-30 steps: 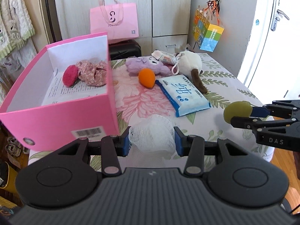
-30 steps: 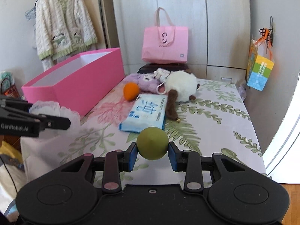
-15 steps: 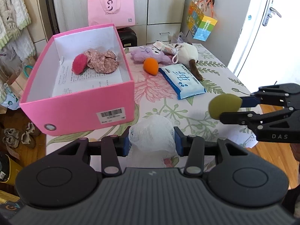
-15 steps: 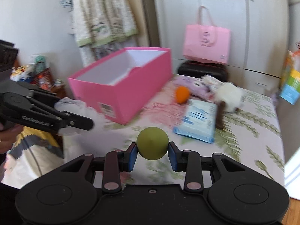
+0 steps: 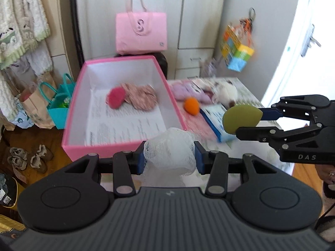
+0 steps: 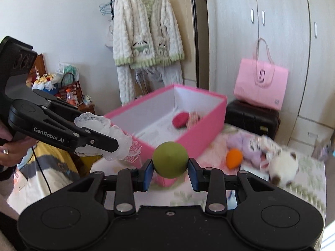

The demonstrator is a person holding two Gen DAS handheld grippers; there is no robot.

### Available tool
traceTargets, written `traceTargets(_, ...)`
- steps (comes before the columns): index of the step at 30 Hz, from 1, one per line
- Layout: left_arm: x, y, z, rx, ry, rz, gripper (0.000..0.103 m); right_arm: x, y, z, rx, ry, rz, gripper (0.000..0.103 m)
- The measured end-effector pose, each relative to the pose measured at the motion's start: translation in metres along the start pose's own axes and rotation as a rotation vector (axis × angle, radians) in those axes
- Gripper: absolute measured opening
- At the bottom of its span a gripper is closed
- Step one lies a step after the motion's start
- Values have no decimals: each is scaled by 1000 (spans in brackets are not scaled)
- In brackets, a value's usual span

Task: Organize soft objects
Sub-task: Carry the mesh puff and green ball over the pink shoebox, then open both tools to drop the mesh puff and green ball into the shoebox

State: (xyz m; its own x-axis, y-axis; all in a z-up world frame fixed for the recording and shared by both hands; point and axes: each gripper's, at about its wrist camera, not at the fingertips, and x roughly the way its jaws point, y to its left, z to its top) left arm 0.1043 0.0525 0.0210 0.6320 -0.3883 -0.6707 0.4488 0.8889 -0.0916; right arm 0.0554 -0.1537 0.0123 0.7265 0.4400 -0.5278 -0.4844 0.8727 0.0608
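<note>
We've got the mesh pouf [image 5: 170, 149] pinched left, green sponge [image 6: 170, 160] pinched right; next, drop both in the pink box [image 5: 117, 145] at 11 o'clock.

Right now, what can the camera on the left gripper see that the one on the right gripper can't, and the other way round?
Only the left wrist view shows the colourful cube bag hanging on the wall, the door handle, the teal basket and the shoes on the floor.

Only the right wrist view shows the fluffy cardigan on its hanger and the person's hand holding the left gripper.

Both show the pink box, the white mesh pouf, the green sponge, the orange sponge and the pink tote bag.
</note>
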Motion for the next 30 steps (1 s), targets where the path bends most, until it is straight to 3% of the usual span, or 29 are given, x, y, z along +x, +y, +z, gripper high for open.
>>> traceTargets(12, 66, 53, 56, -86, -23, 73, 44, 79, -23, 58, -103, -21, 100, 41)
traceTargets(20, 134, 82, 94, -86, 27, 193, 44, 169, -39, 91, -239, 128, 125, 41)
traceTargets(27, 182, 93, 120, -23, 53, 322, 44, 227, -43, 99, -325, 269, 215, 41)
traceTargets(30, 194, 96, 123, -3, 62, 341, 45, 248, -40, 100, -368, 315, 198, 41)
